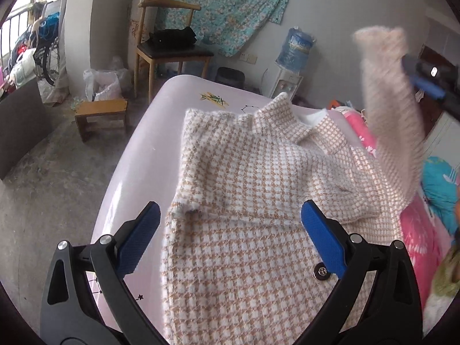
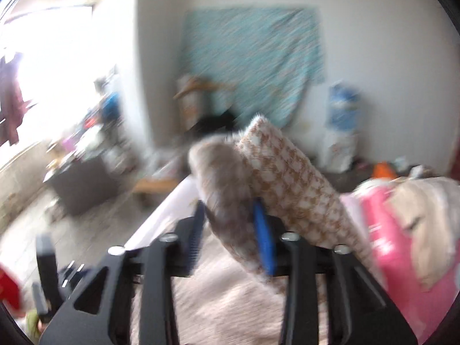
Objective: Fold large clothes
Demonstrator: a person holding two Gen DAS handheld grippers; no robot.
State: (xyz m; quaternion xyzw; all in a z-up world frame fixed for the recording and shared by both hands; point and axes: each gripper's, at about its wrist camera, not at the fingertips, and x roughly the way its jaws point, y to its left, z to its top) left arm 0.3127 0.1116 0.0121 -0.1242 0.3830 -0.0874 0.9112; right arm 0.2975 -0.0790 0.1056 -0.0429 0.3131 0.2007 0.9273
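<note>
Our left hand-held gripper [image 1: 230, 224] hovered with jaws spread wide and empty above the checked coat [image 1: 244, 201], which lay flat on the pale pink bed [image 1: 161, 120]. Farther off at the right, our right hand-held gripper [image 2: 230, 230] held the coat's sleeve [image 2: 264, 178] raised between its jaws; blur hid whether the pads pressed.

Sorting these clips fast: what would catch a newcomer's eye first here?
A tan-and-white houndstooth coat lies spread over a pale pink bed, one sleeve lifted into the air at the right claw, blurred with motion. The left claw hovers open above the coat's front. On the wall behind hangs a turquoise floral sheet.
</note>
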